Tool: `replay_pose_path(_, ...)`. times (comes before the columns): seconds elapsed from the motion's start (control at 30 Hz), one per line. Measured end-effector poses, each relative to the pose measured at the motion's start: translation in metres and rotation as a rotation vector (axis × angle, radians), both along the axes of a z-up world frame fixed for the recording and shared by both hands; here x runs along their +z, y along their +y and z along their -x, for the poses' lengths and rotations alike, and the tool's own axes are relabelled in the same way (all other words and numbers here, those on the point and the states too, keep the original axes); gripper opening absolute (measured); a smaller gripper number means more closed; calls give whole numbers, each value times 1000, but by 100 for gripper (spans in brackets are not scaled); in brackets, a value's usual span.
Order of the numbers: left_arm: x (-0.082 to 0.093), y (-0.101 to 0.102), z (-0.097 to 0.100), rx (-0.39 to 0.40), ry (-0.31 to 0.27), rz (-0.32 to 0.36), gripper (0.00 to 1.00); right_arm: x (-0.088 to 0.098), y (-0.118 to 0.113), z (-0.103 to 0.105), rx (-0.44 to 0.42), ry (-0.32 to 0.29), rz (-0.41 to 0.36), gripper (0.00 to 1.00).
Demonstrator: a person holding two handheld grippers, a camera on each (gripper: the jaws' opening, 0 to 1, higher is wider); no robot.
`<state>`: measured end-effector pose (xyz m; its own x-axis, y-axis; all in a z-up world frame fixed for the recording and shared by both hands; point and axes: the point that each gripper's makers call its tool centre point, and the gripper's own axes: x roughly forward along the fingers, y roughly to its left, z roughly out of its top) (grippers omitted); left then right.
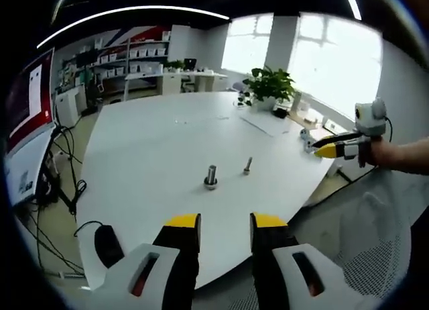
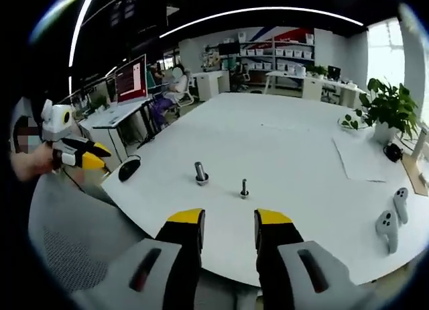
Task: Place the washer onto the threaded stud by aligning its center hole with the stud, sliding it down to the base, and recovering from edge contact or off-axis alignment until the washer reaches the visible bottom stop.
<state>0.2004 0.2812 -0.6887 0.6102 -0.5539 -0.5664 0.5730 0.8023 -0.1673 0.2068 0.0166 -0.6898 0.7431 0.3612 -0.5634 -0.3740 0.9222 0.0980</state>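
Note:
Two upright metal studs stand on the white table (image 1: 154,149). The thicker stud (image 1: 211,176) (image 2: 200,172) has a wider ring at its base; whether that ring is a washer I cannot tell. The thinner threaded stud (image 1: 247,165) (image 2: 244,188) stands close beside it. My left gripper (image 1: 225,223) hovers at the table's near edge, open with nothing between its jaws; it also comes into the right gripper view (image 2: 90,157), held in a hand. My right gripper (image 2: 230,219) is open and holds nothing, and it comes into the left gripper view (image 1: 325,149) across the table.
A potted plant (image 1: 268,85) (image 2: 389,109) and paper sheets lie at the table's far side. Two white controllers (image 2: 392,223) rest near one edge, a black mouse (image 1: 107,244) (image 2: 129,168) near another. Mesh chairs (image 1: 375,243) (image 2: 67,249) stand by the table; cables trail on the floor.

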Motion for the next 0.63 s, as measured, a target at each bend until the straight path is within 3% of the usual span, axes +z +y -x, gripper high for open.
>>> replay_pose_path(0.17,0,-2,0,-5,3,8,27,1,-3,-1,-18,-9,2,33)
replay_pose_path(0.63,0,2,-1,12,6,14,27,-1,3,0,28,-7,34,33)
